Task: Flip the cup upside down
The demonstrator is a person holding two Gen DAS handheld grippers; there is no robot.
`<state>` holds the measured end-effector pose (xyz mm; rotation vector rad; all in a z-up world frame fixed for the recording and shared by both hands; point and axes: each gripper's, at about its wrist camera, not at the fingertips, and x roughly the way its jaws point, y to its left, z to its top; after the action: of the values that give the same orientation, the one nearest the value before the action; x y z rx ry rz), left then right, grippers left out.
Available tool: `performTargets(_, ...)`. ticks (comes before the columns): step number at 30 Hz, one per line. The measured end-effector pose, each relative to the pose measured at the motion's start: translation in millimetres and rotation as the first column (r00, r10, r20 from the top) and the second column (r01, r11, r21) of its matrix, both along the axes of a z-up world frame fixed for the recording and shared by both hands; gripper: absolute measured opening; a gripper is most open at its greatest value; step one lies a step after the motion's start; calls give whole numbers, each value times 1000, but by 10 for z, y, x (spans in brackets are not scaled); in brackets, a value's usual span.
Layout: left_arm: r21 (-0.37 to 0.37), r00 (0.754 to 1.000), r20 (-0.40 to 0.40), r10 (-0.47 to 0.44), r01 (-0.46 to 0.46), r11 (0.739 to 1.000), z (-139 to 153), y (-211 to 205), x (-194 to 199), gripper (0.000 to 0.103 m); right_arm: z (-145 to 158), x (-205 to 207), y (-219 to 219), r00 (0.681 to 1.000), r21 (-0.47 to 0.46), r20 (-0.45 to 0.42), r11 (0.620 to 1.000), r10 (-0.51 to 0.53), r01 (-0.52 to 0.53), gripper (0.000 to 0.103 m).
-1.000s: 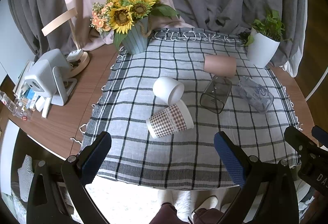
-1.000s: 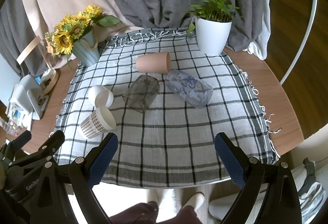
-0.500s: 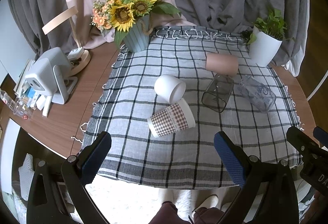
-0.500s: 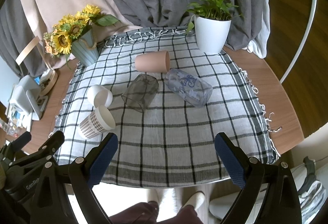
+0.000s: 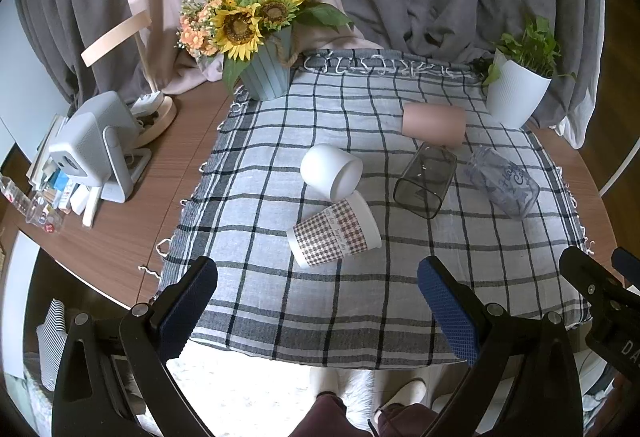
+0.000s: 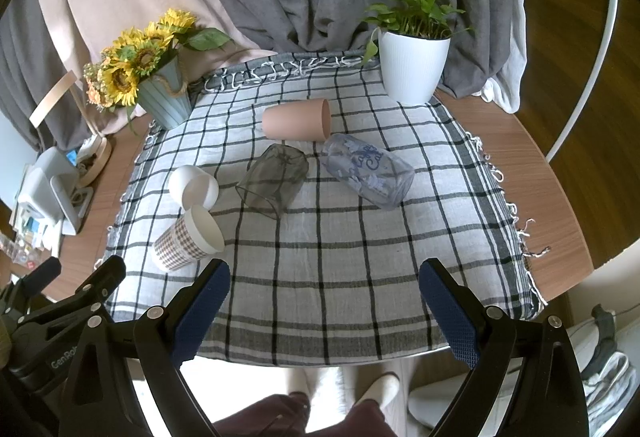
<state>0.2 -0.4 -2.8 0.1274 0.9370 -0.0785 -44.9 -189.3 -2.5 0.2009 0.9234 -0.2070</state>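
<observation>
Several cups lie on their sides on a checked cloth (image 5: pixel 280 297): a white cup (image 5: pixel 330 173) (image 6: pixel 193 185), a checkered paper cup (image 5: pixel 334 233) (image 6: pixel 188 239), a pink cup (image 5: pixel 434 125) (image 6: pixel 297 124), a smoky glass (image 5: pixel 425 179) (image 6: pixel 273 180) and a clear printed glass (image 5: pixel 502 181) (image 6: pixel 368 169). My left gripper (image 5: pixel 318 311) is open and empty above the cloth's near edge, short of the paper cup. My right gripper (image 6: pixel 324 311) is open and empty above the near edge, right of the left gripper (image 6: pixel 72 301).
A sunflower vase (image 5: pixel 266 79) (image 6: pixel 164 93) stands at the back left of the cloth. A white plant pot (image 5: pixel 518 93) (image 6: pixel 412 67) stands at the back right. A grey device (image 5: pixel 94 147) and small clutter sit on the wooden table (image 5: pixel 132 221) at left. Curtains hang behind.
Both grippers have drifted slightly toward the table; the cups look a little nearer. Nothing on the cloth has moved.
</observation>
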Motion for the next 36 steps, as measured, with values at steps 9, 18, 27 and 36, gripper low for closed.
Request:
performTargets(9,1,1000,-2,0,0,1000,6,0,8,102,-3,5,-3,1000,2,0,1000,0,0,96)
performTargets(18,2,1000,-2,2,-2,1000,3,-3,7,102,-25,20,-8,1000,2,-3,1000,0,0,96)
performTargets(27,-2,1000,-17,-3,3,1000,-22,-3,36,102,-82,38,-36,1000,4,-9,1000,1,-1,96)
performTargets(36,1,998,-54,-12,12,1000,-99,-7,307,102,-184,254,-7,1000,34,-25,999,15,-14,96)
